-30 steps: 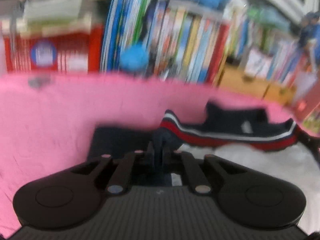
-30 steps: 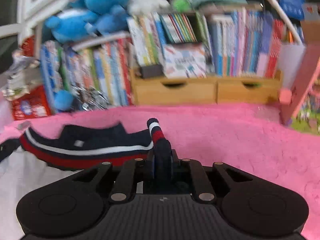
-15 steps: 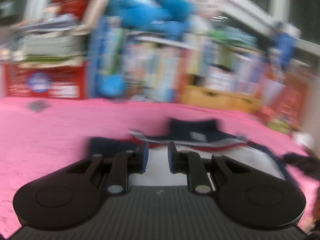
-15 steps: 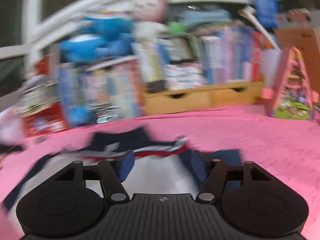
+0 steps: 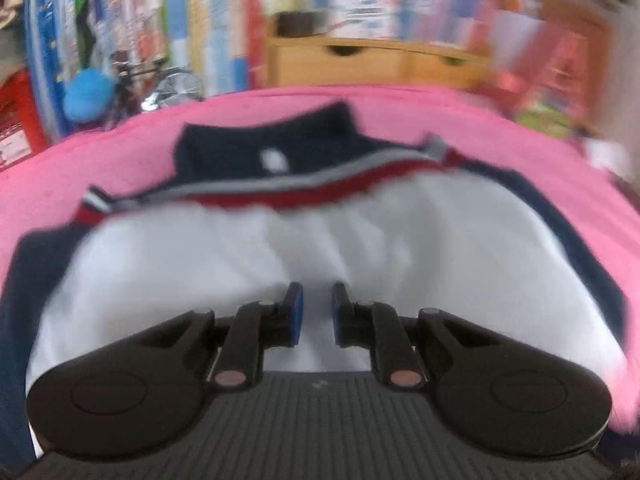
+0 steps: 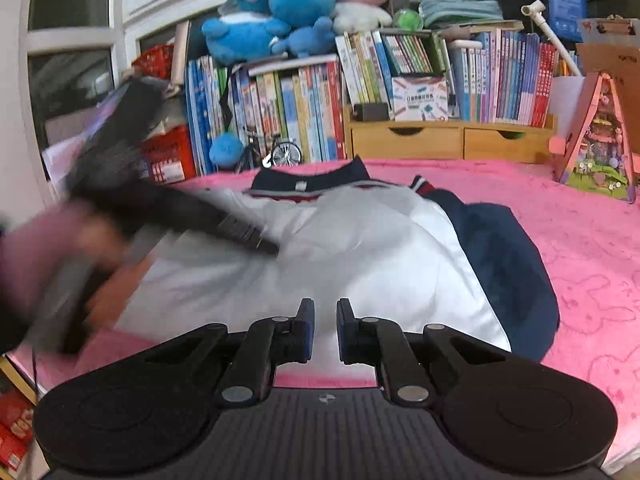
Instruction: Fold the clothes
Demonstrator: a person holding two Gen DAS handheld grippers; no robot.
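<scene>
Now the jacket (image 6: 360,248) lies spread on the pink blanket (image 6: 580,240), collar toward the bookshelf (image 6: 360,92), its white body facing up with the navy collar and the red and grey band at the far edge. A second ago each gripper pinched a striped cuff above the cloth; both sleeves have since been let go and lie folded in along the sides, the right one as a navy bulge beside the white panel, the left one as a dark strip at the near left edge. The left gripper (image 5: 316,316) hovers over the middle of the white panel, blurred by motion, its jaws narrow and closing with nothing between them. The right gripper (image 6: 324,332) hangs above the near hem with its jaws nearly together and empty; after springing wide to drop its cuff it has closed again. From the right wrist view the person's left hand (image 6: 60,264) and its tool sweep across the garment as a smear. By my reading the sleeve fold is done, and the body still needs folding, probably hem toward collar.
</scene>
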